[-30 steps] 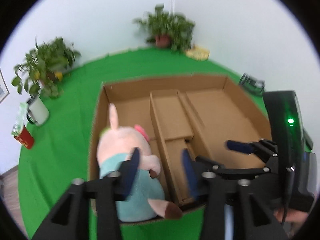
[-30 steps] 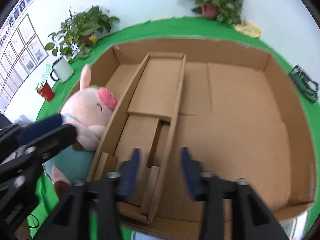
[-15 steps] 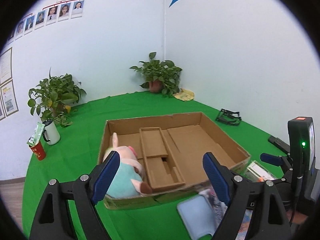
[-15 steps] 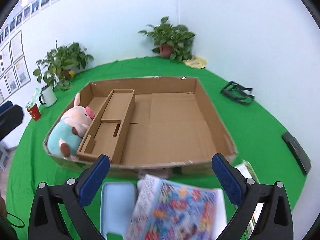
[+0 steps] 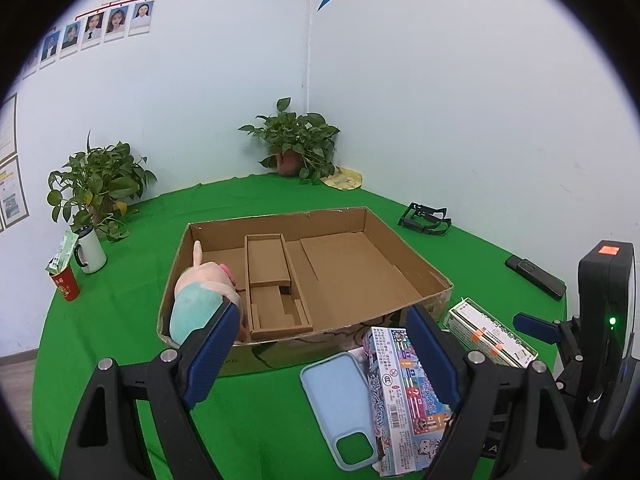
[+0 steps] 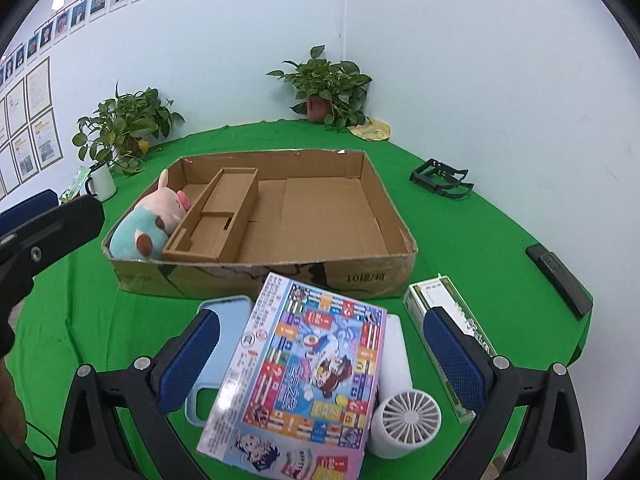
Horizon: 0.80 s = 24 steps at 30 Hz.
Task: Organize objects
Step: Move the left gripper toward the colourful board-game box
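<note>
Nearest the cameras, the left tool [image 5: 320, 344] stands wide open with nothing between its blue pads, and the right tool [image 6: 320, 356] is spread as wide, also holding nothing.

Taking the cardboard box [image 6: 360, 276] as landmark: just in front of its near wall, on the green tabletop [image 6: 460, 232], lies a colourful game box [image 6: 304, 368], tilted, with one edge resting over a light blue phone case [image 6: 226, 320] on its left. A small white fan [image 6: 404, 424] sits at the game box's near right corner, touching it. Right of these, near the cardboard box's front right corner, lies a green and white carton [image 6: 452, 312].

Inside the cardboard box, a plush pig [image 6: 148, 220] lies in the leftmost compartment, against a cardboard divider insert [image 6: 216, 216]. The wide right compartment holds nothing.

Right of the box lie a black remote [image 6: 558, 276] and, farther back, a black frame [image 6: 440, 178]. Left of it stands a white mug [image 6: 102, 182]. Beyond the box, two potted plants [image 6: 324, 84] stand by the wall.
</note>
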Motion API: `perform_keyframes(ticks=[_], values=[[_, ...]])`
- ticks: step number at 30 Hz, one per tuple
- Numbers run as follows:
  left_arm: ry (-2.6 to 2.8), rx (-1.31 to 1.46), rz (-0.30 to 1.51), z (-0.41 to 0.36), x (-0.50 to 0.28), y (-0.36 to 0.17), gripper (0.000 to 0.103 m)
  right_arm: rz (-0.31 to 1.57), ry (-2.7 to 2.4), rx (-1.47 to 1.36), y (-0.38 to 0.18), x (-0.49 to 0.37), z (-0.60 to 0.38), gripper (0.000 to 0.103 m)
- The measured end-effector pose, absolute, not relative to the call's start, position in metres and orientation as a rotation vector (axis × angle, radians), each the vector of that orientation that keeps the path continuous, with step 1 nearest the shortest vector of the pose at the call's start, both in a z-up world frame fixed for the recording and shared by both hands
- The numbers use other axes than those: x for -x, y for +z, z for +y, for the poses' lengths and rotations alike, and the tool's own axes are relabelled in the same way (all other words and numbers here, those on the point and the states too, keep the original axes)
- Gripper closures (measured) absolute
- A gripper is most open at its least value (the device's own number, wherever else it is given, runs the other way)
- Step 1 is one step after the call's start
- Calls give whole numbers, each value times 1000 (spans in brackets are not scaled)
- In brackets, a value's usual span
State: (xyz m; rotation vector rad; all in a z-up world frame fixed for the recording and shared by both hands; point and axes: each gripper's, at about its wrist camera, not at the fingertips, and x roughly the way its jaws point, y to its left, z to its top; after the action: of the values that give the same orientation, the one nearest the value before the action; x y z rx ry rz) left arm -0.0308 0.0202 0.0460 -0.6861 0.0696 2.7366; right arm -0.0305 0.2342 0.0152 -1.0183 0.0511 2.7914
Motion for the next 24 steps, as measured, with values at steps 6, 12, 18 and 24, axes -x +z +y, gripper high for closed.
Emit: perform_keyframes(ticks=[6,12,18,24], values=[[2714,723,66,20,31,39,18,57,2791,1030,11,24,234,0],[2682,751,47,18,35,35,18,57,2780,1062,4,26,234,0],[2663,783,51,19,39,27,18,71,2785,1081,-3,25,234,0],[2646,809,42,21,42,23,18,54,2775,1092,-8,25,233,0]])
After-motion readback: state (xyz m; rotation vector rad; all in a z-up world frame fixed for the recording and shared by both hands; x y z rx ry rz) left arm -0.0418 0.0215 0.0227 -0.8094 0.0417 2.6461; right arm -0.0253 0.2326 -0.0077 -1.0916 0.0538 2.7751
